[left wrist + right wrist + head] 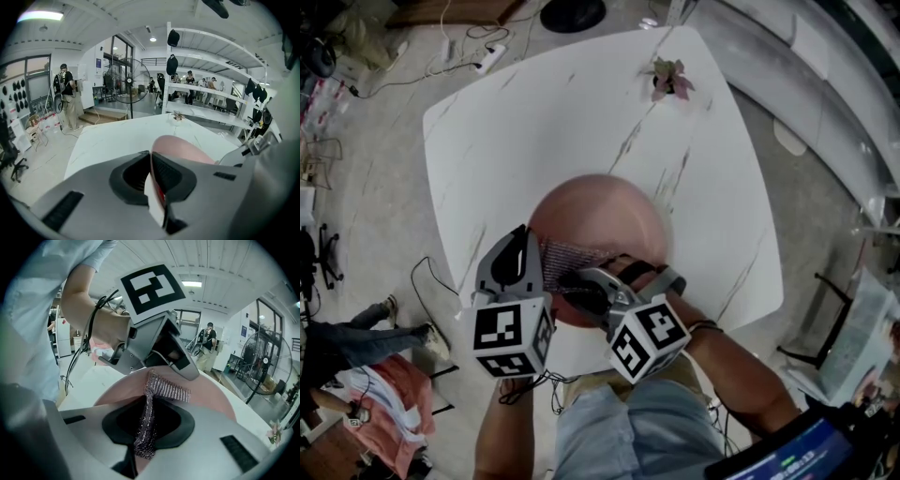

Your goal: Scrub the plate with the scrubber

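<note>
The plate (614, 208) is seen near the middle of the white table (562, 112), just ahead of both grippers. Its near-left rim is clamped between the closed jaws of the left gripper (532, 255); in the left gripper view the thin edge of the rim is pinched upright between the two pads, with the pink body of the plate spread out beyond. Whether the plate lies flat or is tipped up on that side cannot be told. The scrubber (570, 255) — a strip of silvery mesh — is held by the right gripper (584, 281), whose jaws are shut tight on one bunched end. From there the strip is carried forward out of the jaws and is then fanned out flat over the near part of the plate. Its long axis is laid across the plate's near edge, with the free end pointed towards the left gripper, which it almost reaches. The right gripper is therefore the one nearer the plate's open face, which lies ahead of its fingertips and away from the person. A scrubbing stroke would probably be made that way — outward across the plate while the rim is steadied on the left.
</note>
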